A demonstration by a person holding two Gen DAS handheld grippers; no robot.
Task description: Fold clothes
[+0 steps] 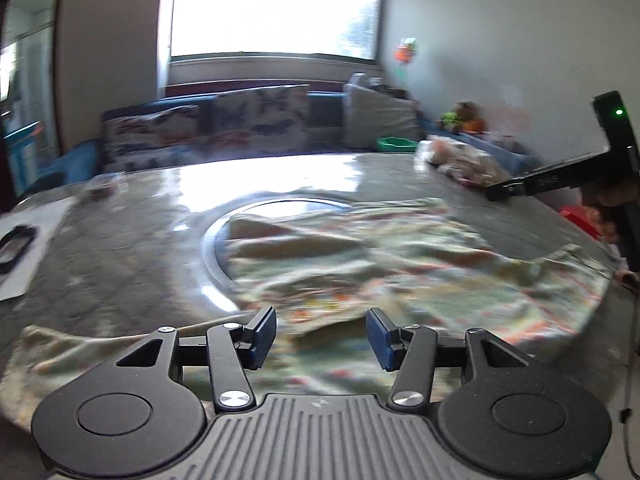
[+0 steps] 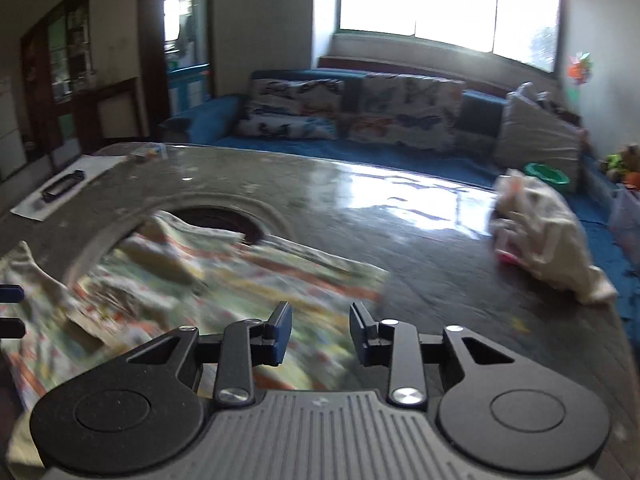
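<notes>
A pale green patterned garment [image 1: 380,272] lies crumpled and spread on a round stone table [image 1: 120,248], partly over its central glass turntable [image 1: 280,208]. My left gripper [image 1: 322,338] is open and empty, just above the garment's near edge. The other gripper's body [image 1: 560,176] shows at the far right. In the right wrist view the same garment [image 2: 200,280] lies left of centre. My right gripper [image 2: 320,334] is open and empty above its right part. The left gripper's fingertips [image 2: 10,312] show at the left edge.
A bundle of whitish clothes [image 2: 544,232] sits on the table's far right side [image 1: 460,160]. A white paper with a black object [image 2: 64,186] lies at the table's left edge. A blue sofa with cushions [image 2: 360,116] stands behind the table.
</notes>
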